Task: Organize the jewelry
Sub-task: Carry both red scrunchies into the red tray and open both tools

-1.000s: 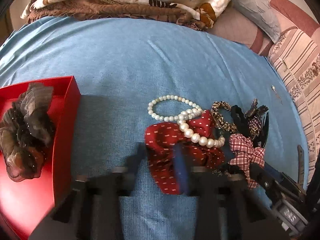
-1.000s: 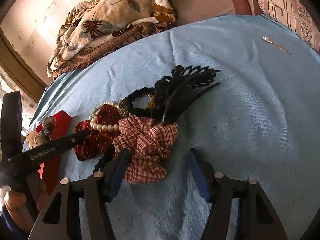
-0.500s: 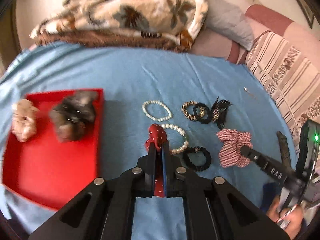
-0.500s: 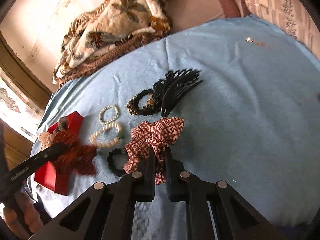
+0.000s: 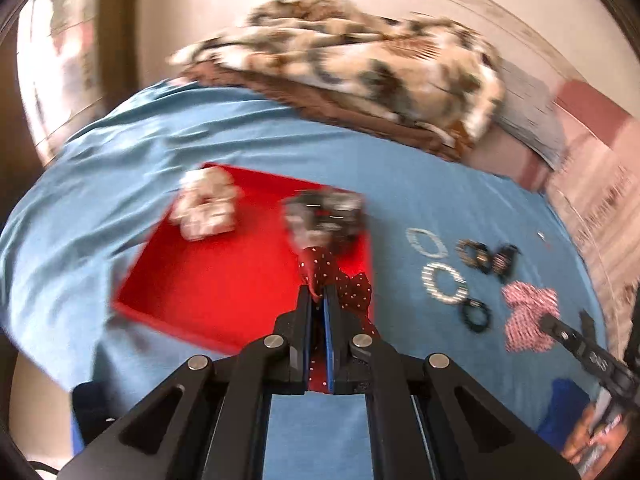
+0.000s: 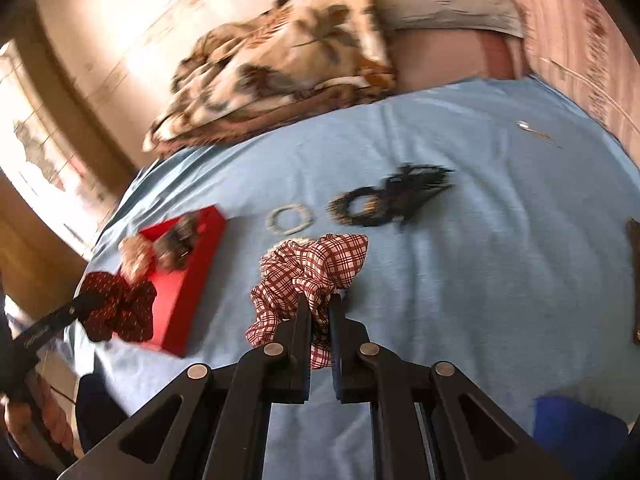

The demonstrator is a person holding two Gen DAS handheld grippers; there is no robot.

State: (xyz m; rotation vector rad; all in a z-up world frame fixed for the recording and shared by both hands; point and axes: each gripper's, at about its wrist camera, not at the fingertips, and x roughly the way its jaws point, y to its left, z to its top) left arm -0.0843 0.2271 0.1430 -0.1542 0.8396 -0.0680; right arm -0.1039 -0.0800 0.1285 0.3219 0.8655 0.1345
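Note:
My left gripper (image 5: pixel 317 294) is shut on a dark red dotted scrunchie (image 5: pixel 352 288) and holds it over the right edge of the red tray (image 5: pixel 224 280). The tray holds a cream scrunchie (image 5: pixel 206 208) and a brown-grey scrunchie (image 5: pixel 324 216). My right gripper (image 6: pixel 319 300) is shut on a red-and-white plaid scrunchie (image 6: pixel 316 264), lifted above the blue sheet. Two pearl bracelets (image 5: pixel 444 282), black hair ties (image 5: pixel 476 314) and a black claw clip (image 6: pixel 416 184) lie on the sheet.
A folded floral blanket (image 5: pixel 360 64) lies at the far edge of the blue sheet (image 6: pixel 480 280). Striped pillows (image 5: pixel 600 184) are at the right. A small silver pin (image 6: pixel 528 128) lies far right. The red tray also shows in the right wrist view (image 6: pixel 192 276).
Both grippers closed on their scrunchies and lifted them. The left one has carried the red dotted scrunchie leftward to the tray. The right one has raised the plaid scrunchie off the sheet.

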